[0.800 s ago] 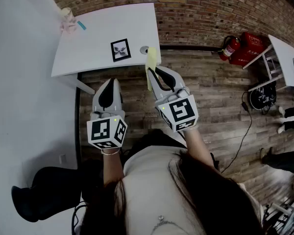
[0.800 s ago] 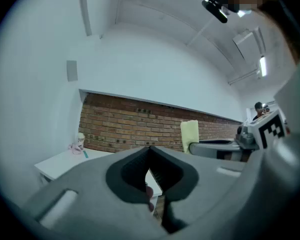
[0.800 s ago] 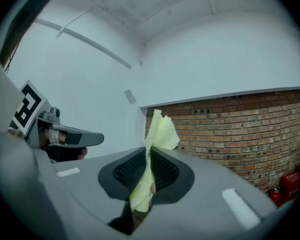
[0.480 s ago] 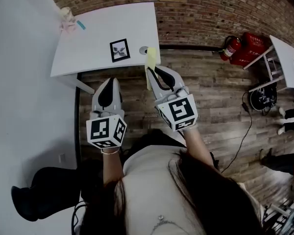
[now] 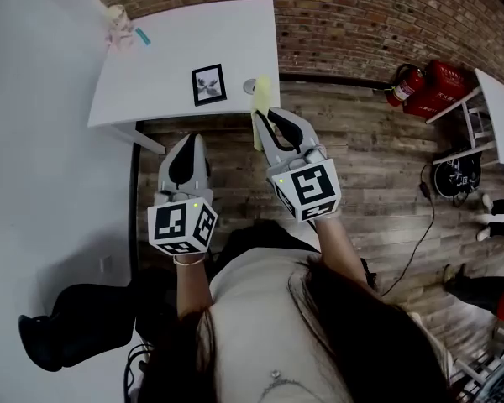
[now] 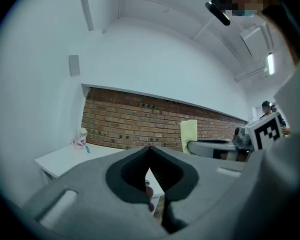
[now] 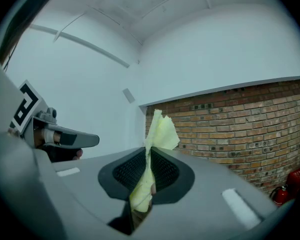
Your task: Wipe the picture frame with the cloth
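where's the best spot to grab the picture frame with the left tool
Probably its near short edge, from the person's side: the picture frame seems to lie flat on the table near its front edge, so only the thin border offers a pinch. The left tool, shut and empty, must open first.

The right gripper (image 5: 269, 116) has edged slightly toward 12 o'clock. It has carried the yellow cloth (image 5: 261, 95) a touch further over the near edge of the tabletop (image 5: 168, 49). The head view itself has swung a little. The red fire extinguisher (image 5: 406, 83), the side table (image 5: 502, 107) and the black round thing (image 5: 456, 175) on the floor have slid toward 3 o'clock.
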### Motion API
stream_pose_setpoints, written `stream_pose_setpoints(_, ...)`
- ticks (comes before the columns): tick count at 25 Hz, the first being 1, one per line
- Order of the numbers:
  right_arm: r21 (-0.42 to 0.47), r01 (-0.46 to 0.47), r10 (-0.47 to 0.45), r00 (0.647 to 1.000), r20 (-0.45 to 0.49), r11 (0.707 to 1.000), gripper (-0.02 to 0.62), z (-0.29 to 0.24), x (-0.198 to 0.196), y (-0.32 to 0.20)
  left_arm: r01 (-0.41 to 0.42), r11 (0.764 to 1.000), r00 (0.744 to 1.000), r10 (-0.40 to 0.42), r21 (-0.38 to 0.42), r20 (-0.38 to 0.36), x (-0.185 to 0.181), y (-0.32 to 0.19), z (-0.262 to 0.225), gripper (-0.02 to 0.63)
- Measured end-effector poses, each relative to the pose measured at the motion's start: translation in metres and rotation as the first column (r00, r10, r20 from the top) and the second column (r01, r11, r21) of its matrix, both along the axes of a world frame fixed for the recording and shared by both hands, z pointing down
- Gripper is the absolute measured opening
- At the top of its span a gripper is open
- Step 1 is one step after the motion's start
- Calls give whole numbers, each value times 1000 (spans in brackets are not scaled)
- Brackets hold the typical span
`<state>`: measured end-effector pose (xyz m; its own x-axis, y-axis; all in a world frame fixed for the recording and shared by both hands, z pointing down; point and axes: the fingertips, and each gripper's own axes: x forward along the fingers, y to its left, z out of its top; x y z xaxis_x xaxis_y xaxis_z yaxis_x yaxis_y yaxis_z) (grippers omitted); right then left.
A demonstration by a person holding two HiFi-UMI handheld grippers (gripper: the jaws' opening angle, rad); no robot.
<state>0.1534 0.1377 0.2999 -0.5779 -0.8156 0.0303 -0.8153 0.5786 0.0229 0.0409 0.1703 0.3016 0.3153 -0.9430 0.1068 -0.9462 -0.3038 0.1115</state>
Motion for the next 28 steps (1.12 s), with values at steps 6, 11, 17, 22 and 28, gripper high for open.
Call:
stream_pose_setpoints(6, -28, 0, 0, 1000, 3, 1000, 35, 11, -7, -21, 24, 999, 1000, -24, -29, 0, -14, -12, 11, 0)
stream_pose_setpoints(11, -34, 1, -2, 1000, -17, 999, 35, 18, -24, -39, 26, 999, 999, -27, -48, -20, -31, -35, 22, 0)
stream_pose_setpoints(17, -38, -22, 21, 999, -30, 999, 35, 21, -46, -73, -35, 997, 999, 34, -72, -27, -45, -73, 29, 0)
stream_pose_setpoints(22, -42, -56, 54, 998, -41, 998, 35, 23, -70, -101, -70, 993, 997, 67, -93, -38, -69, -102, 36, 0)
stream_pose_setpoints(28, -42, -114, 112, 992, -55, 993, 35, 24, -90, -131, -135, 982, 990, 129, -132, -54, -92, -133, 48, 0)
